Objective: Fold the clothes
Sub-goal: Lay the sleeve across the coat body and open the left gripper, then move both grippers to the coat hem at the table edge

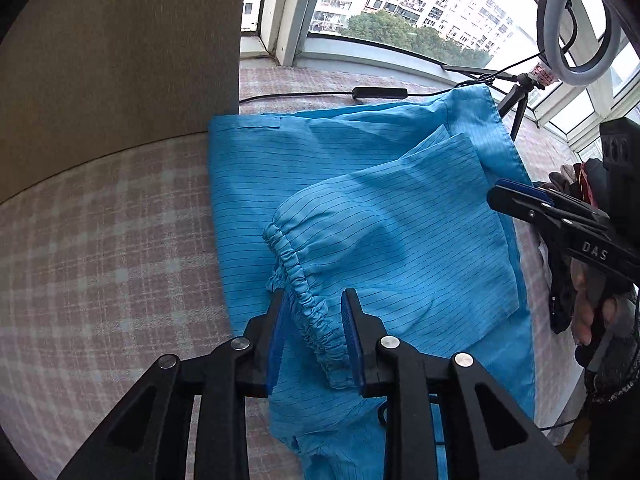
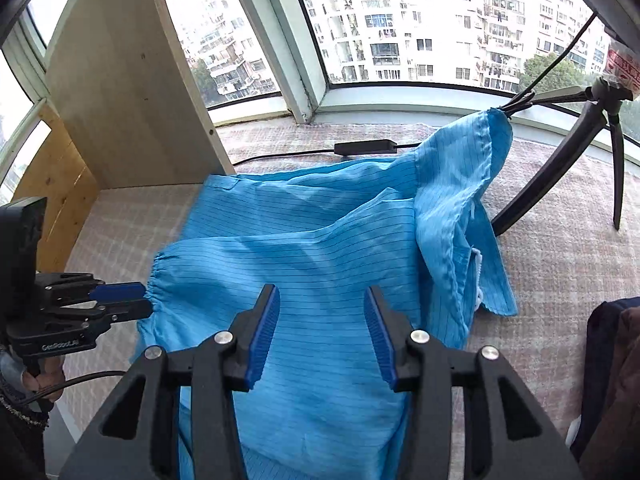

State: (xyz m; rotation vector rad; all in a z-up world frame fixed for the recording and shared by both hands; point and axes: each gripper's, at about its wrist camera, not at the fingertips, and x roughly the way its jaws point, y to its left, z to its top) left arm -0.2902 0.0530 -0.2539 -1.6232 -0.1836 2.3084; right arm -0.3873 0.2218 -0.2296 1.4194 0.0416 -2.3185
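On the checked cloth (image 1: 100, 248), both grippers' jaws gape over the blue garment (image 2: 320, 240); only the left view shows the ring light (image 1: 580, 20).

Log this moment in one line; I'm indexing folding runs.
blue striped garment flat on checked cloth | left gripper open astride elastic cuff | right gripper open, empty

Bright daylight through window (image 2: 400, 20), soft shadows, sharp focus, fisheye-bent edges
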